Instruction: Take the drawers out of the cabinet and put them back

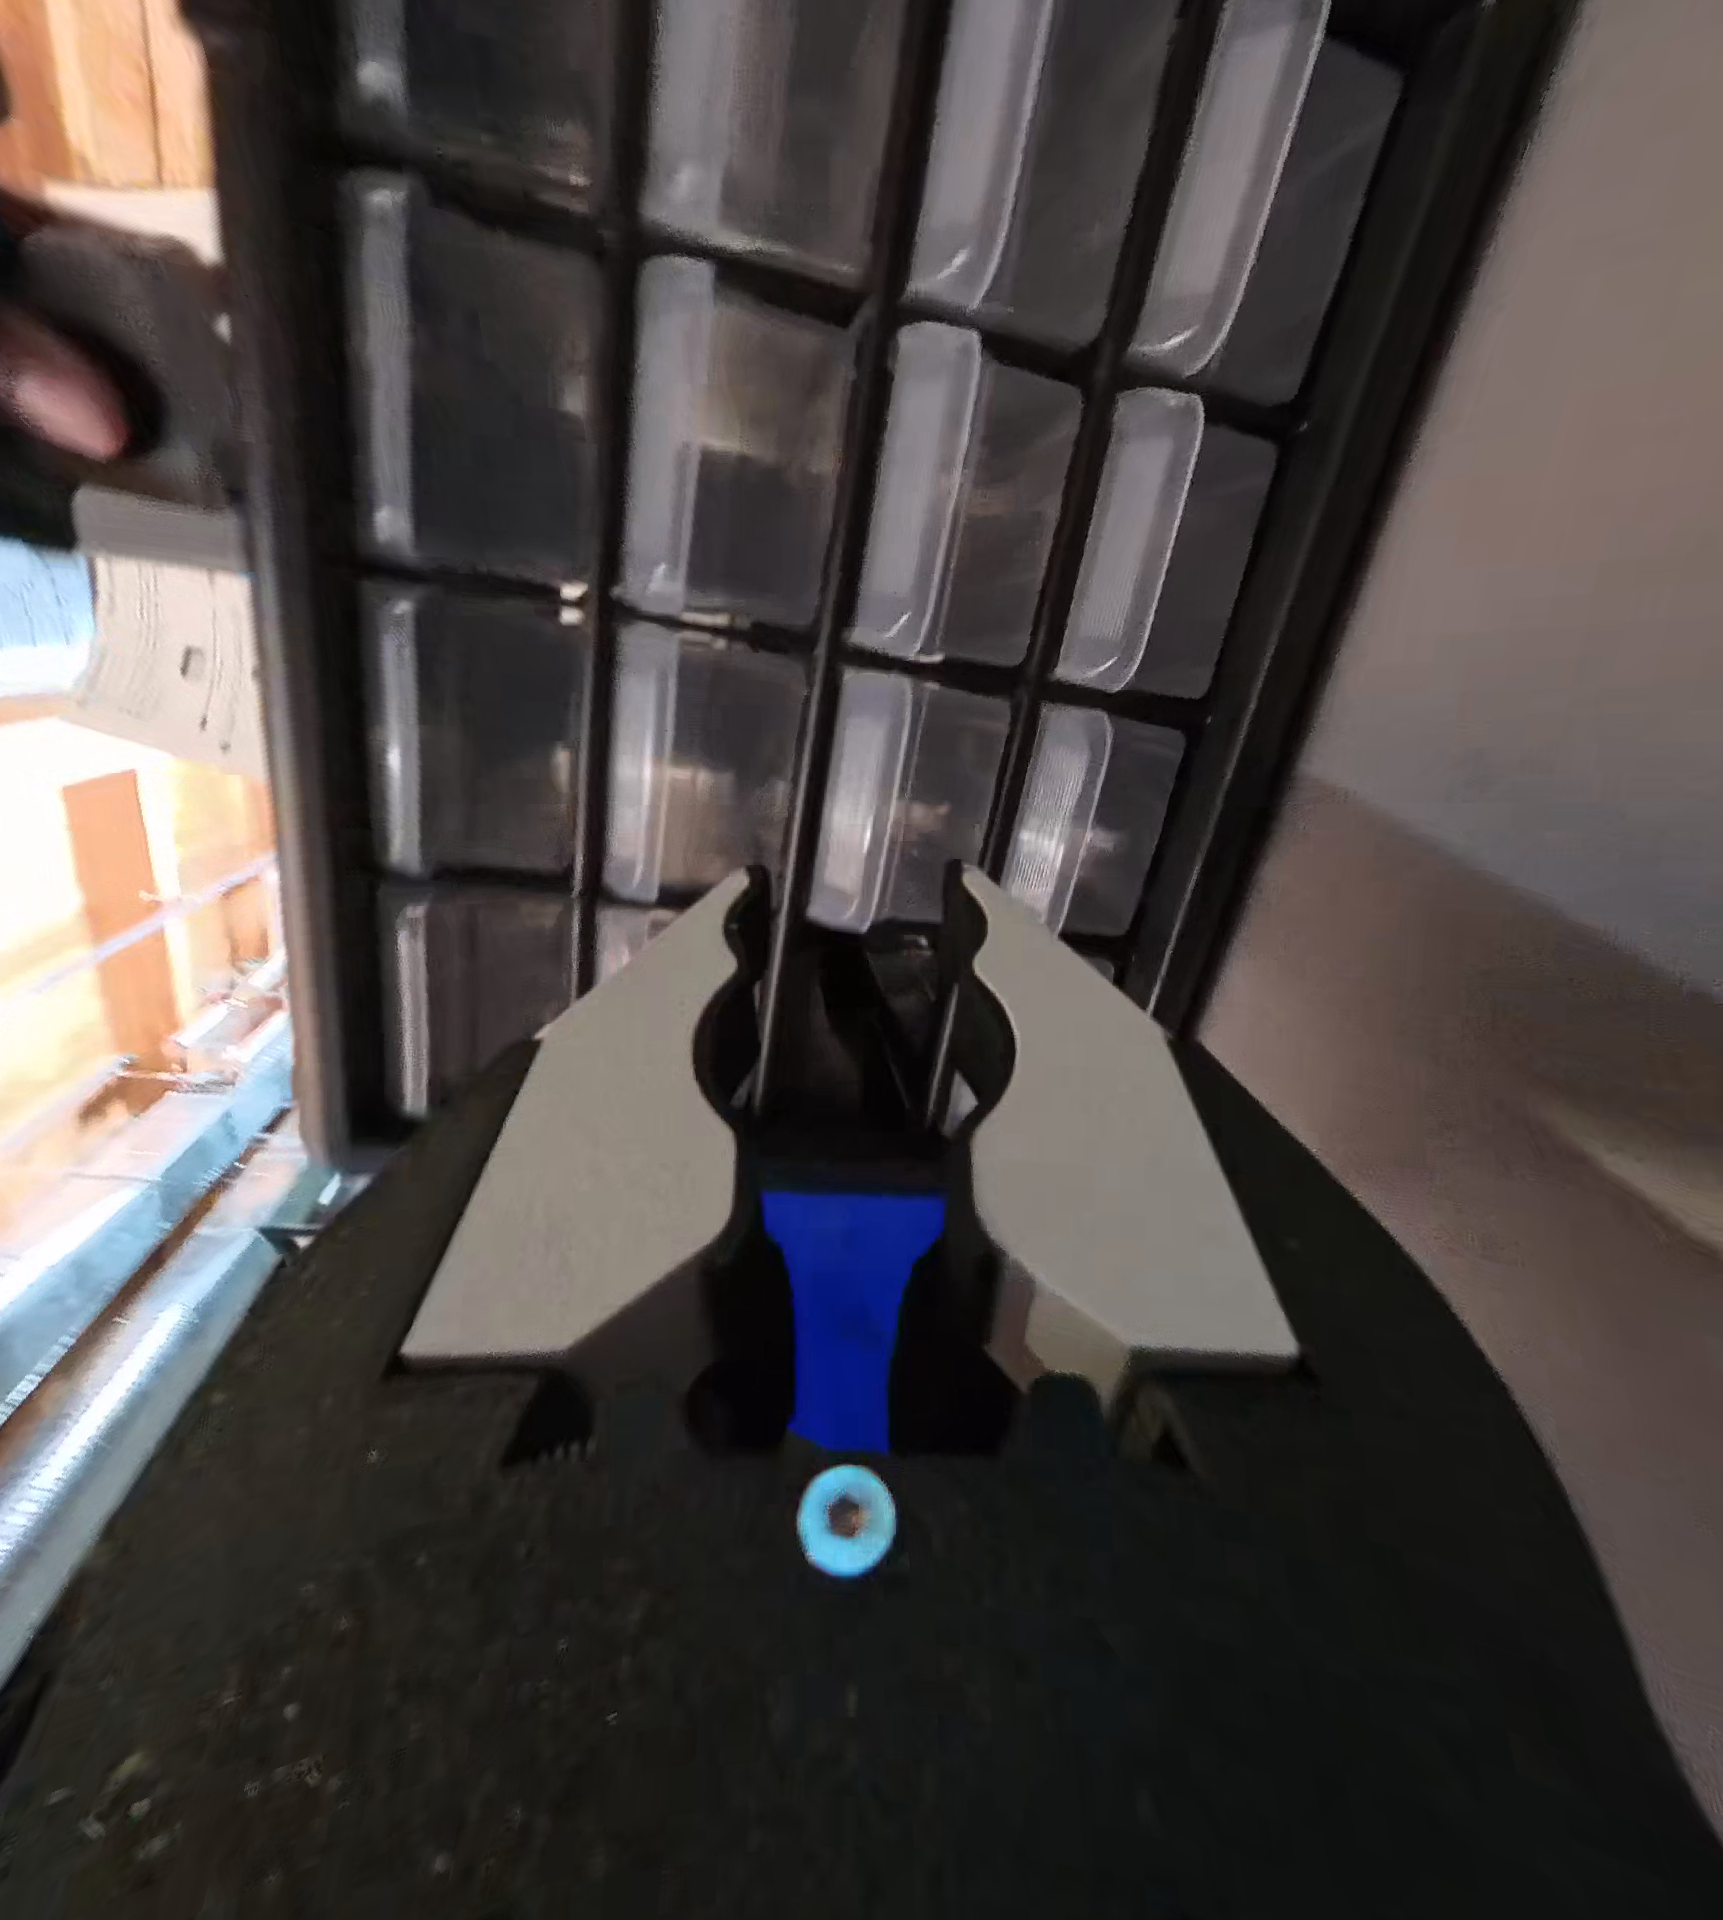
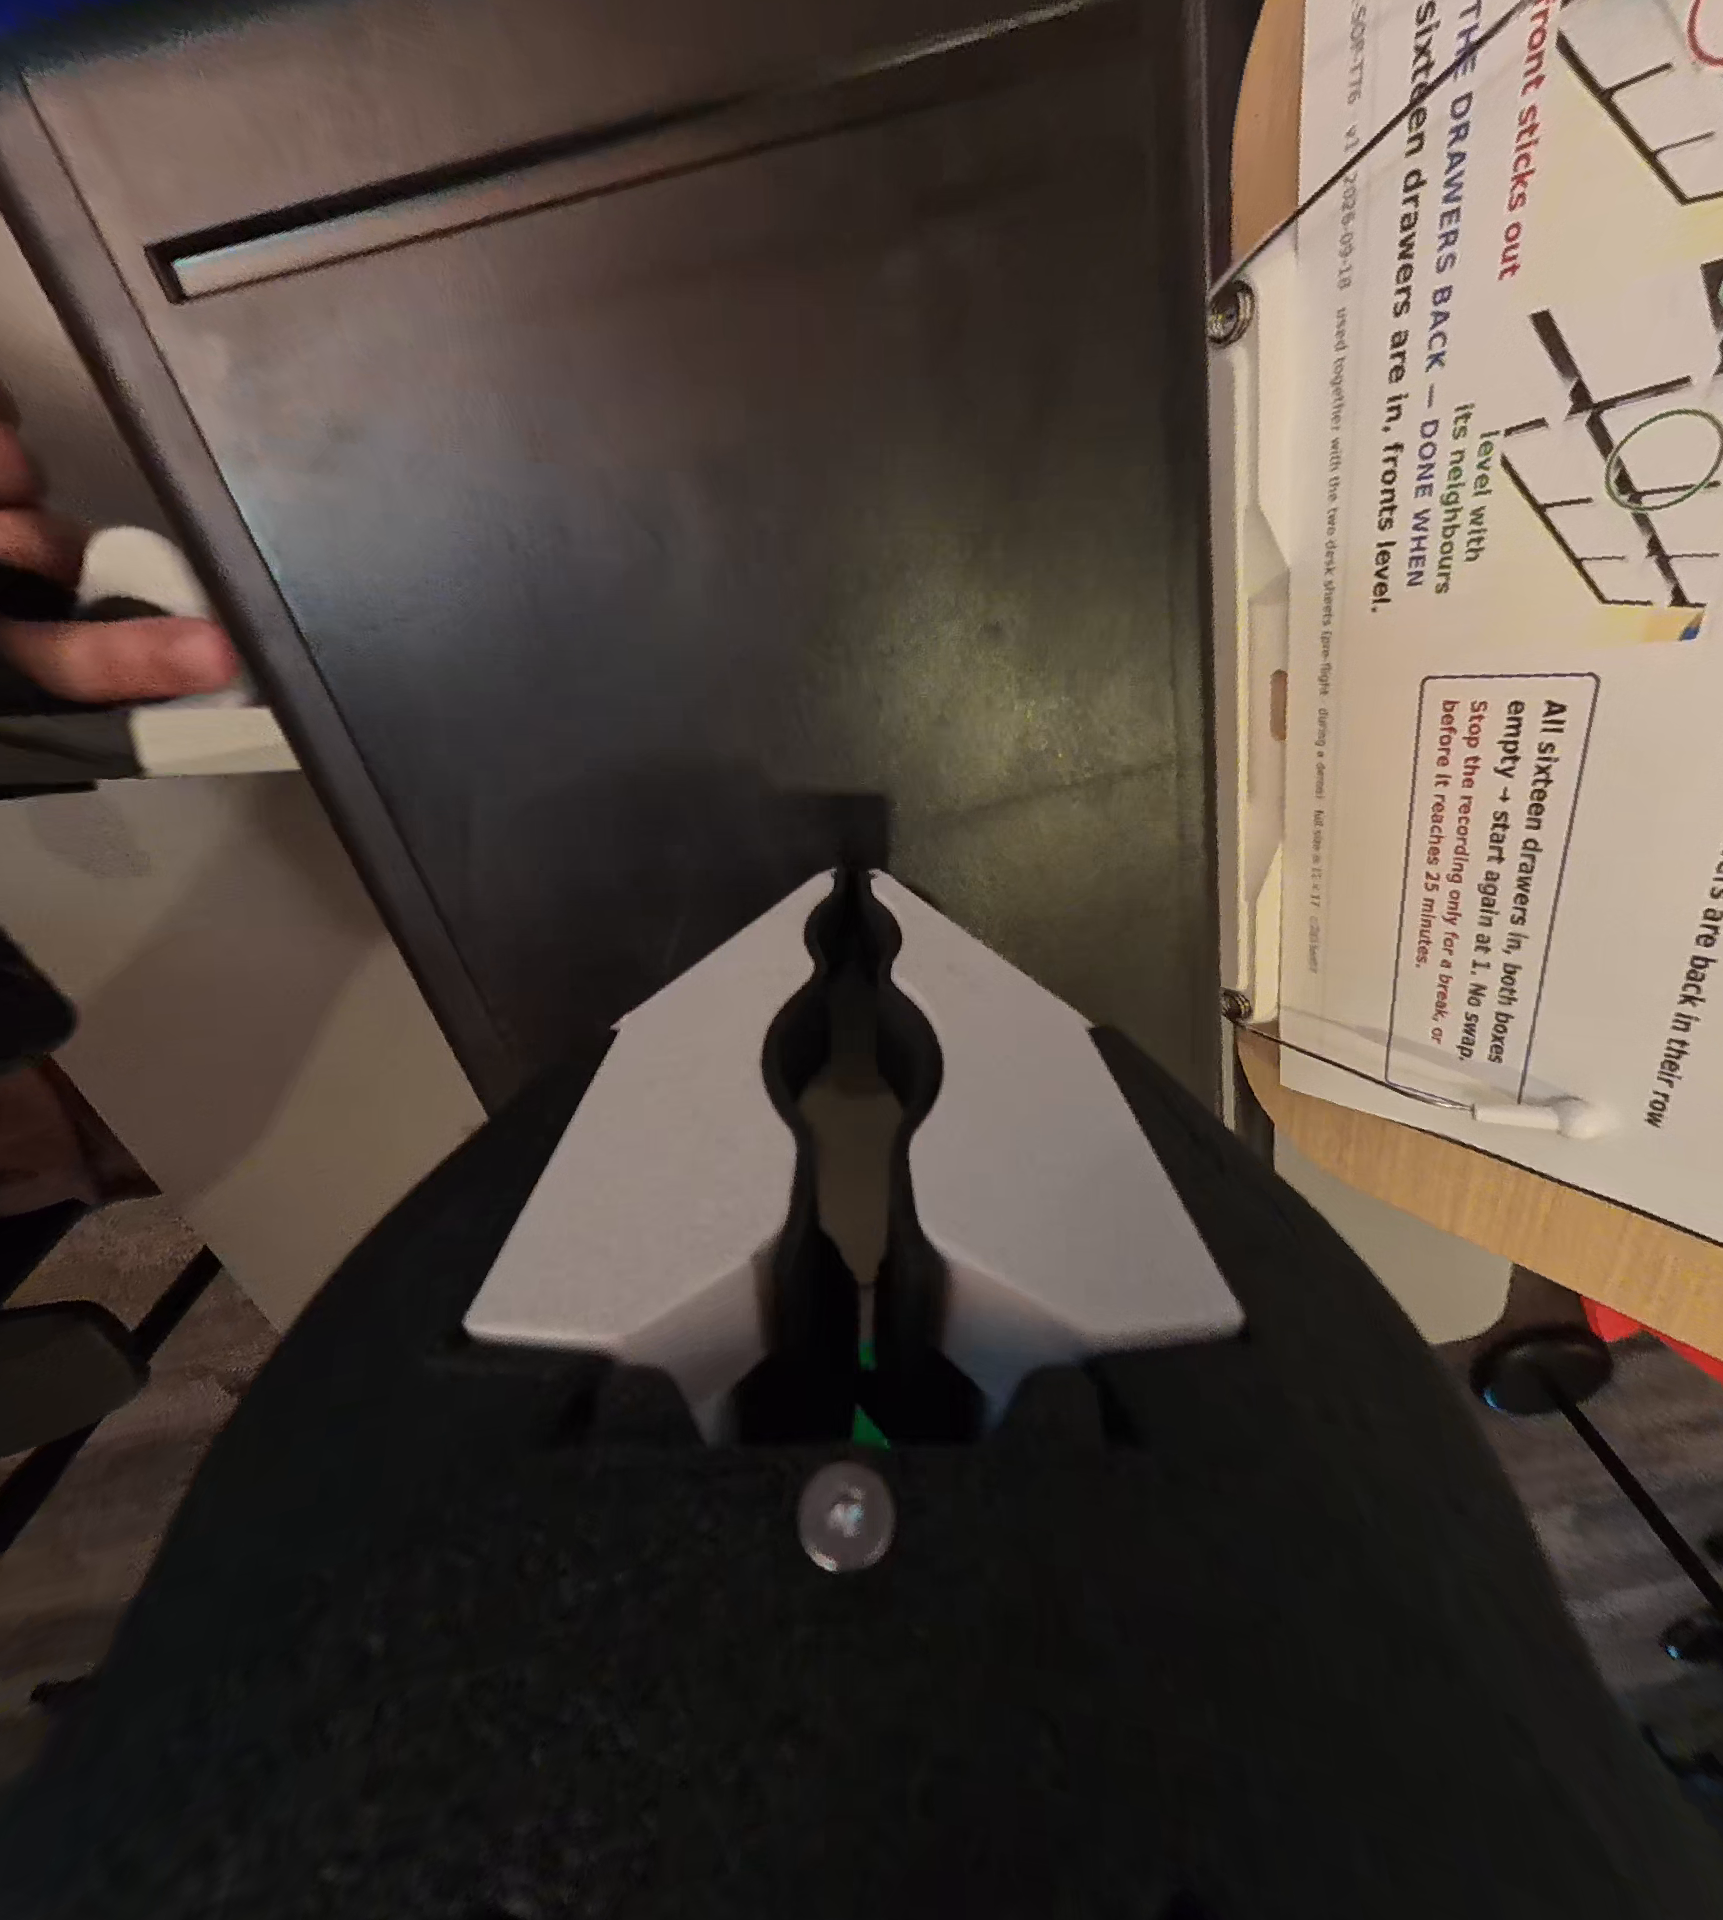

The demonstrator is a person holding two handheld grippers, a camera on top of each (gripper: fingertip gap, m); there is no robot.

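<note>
Open left tool (image 1: 857,914) faces cabinet (image 1: 732,468) of clear drawers (image 1: 722,436).

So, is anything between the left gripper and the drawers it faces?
Nothing visible. The left gripper is open, right up against the drawers in the cabinet, with no object in the gap between them.

Black cabinet (image 1: 1241,727), clear drawers (image 1: 722,436), grey claw fingers (image 1: 608,1132)
</note>
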